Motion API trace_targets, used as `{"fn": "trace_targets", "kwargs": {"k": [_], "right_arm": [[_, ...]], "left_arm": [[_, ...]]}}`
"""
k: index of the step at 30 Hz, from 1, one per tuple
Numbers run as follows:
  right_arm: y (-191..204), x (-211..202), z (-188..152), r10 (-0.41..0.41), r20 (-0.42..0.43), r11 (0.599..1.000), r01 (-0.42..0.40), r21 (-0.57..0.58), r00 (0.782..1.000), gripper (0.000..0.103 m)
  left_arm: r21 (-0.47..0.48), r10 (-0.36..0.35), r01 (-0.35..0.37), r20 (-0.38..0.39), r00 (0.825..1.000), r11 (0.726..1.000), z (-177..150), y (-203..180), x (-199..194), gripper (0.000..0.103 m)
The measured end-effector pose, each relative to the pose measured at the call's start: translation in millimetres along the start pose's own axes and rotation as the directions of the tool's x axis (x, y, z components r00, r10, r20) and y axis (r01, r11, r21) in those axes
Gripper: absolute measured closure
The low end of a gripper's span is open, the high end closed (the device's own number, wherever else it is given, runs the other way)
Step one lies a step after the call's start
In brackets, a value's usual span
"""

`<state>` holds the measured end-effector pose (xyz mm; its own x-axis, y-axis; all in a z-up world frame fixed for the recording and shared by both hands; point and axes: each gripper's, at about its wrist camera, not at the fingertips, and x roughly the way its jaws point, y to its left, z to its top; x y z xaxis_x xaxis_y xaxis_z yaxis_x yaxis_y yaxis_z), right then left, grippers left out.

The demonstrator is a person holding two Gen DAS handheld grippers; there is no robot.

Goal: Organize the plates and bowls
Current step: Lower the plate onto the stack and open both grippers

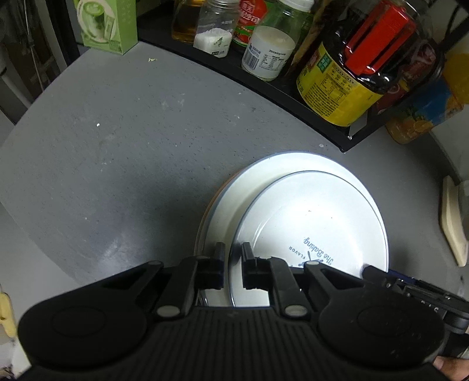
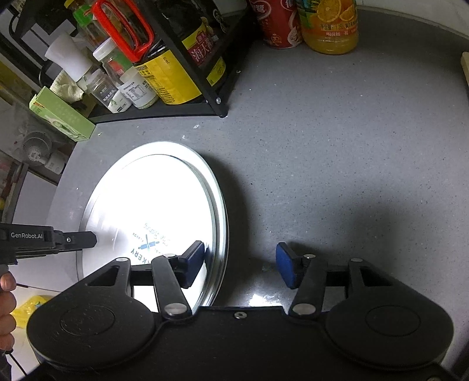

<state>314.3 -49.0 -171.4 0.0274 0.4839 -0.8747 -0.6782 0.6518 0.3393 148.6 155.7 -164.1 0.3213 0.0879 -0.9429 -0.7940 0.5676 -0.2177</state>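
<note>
A small white plate point(image 1: 316, 217) with blue print lies on top of a larger white plate point(image 1: 263, 178) on the grey counter point(image 1: 117, 146). My left gripper point(image 1: 233, 255) has its black fingers shut on the near rim of the small plate, one finger on each side of the rim. In the right wrist view the stacked plates point(image 2: 152, 199) glare white. There my right gripper point(image 2: 240, 262) stands open at their right edge. Its left blue pad point(image 2: 195, 260) is over the plate and its right pad point(image 2: 285, 265) over the counter, neither pressing the rim. The left gripper's fingers point(image 2: 83, 240) reach in from the left.
A black rack point(image 1: 307, 120) with several jars and bottles runs along the back. A green box point(image 1: 108, 26) stands at its left end. A red can point(image 2: 278, 23) and an orange juice bottle point(image 2: 328, 26) stand to its right. A cream board point(image 1: 453, 222) lies at the right.
</note>
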Motion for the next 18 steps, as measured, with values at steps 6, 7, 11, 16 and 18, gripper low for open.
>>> {"fn": "trace_targets", "kwargs": {"k": [6,7,11,16,18], "right_arm": [[0,-18,2,0.031,0.032,0.999,-0.032,0.018,0.999,0.05],[1,-21,1,0.037,0.035,0.999,-0.038,0.018,0.999,0.049],[0,-36,0,0.049,0.065,0.999,-0.051,0.02,0.997,0.048],[-1,-60,-4,0.041,0.119,0.999,-0.043,0.014,0.992,0.032],[-4,-69,-6,0.032,0.147,0.999,-0.035,0.015,0.989,0.024]], "left_arm": [[0.033,0.025,-0.025,0.001,1.0,0.999,4,-7,-6,0.091],[0.049,0.022,-0.022,0.008,1.0,0.999,4,-9,-8,0.091],[0.066,-0.015,0.014,0.018,1.0,0.998,3,-18,-15,0.088],[0.098,-0.027,0.022,0.051,0.998,0.995,-5,-36,-25,0.057],[0.116,-0.023,0.015,0.07,0.997,0.993,-9,-44,-30,0.044]]}}
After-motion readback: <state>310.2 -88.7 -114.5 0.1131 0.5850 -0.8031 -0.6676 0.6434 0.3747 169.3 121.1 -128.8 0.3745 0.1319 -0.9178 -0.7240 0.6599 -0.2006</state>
